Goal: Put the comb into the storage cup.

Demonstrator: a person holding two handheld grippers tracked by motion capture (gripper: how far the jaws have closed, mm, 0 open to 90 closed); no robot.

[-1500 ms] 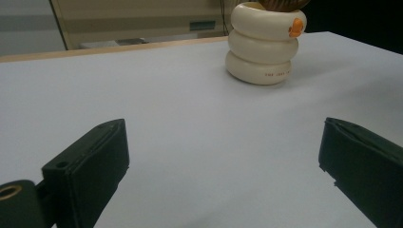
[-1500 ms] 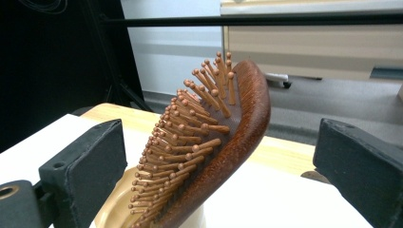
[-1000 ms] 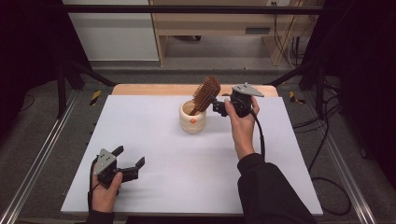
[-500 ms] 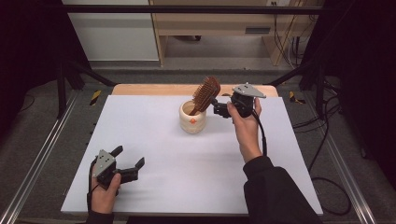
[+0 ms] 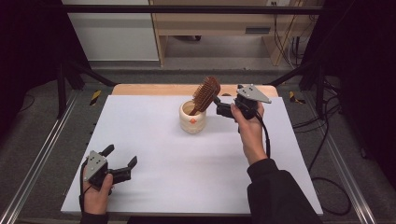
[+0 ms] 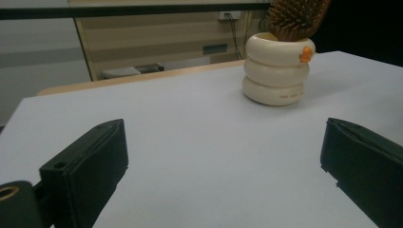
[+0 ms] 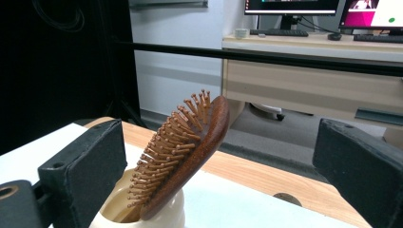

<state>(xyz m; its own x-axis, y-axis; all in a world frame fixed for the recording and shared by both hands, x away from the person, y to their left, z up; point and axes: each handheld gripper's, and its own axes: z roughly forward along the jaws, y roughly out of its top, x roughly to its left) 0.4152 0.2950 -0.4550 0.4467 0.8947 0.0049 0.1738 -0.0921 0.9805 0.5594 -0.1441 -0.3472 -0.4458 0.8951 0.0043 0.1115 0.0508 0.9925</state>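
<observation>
The room behind is dim at both sides, with a grey floor (image 5: 219, 65), a white cabinet (image 5: 112, 32) at the far left and a pale wooden desk (image 5: 219, 23) at the far middle; the right gripper view shows that desk carrying monitors (image 7: 290, 5) and a keyboard (image 7: 278, 32). A black bar (image 5: 187, 8) crosses the far top of the frame, and cables (image 5: 322, 135) trail over the floor at the right. The tabletop (image 5: 154, 140) is a plain white sheet, bare across most of its width, with a strip of light wood (image 5: 154, 89) showing along its far edge and metal rails (image 5: 42, 154) running down both sides. Near the far middle of the sheet stands a cream ringed holder (image 5: 193, 117), upright, with a small orange mark on its side. A brown wooden hairbrush (image 5: 205, 94) sits handle-down in it, tilted to the right, bristles facing left and toward the near side. The right tool (image 5: 223, 108) is held just right of the brush head, jaws wide apart, the brush between them in its own view but untouched. The left tool (image 5: 122, 161) rests low at the near left corner, well apart from the holder, its jaws spread wide around nothing.
</observation>
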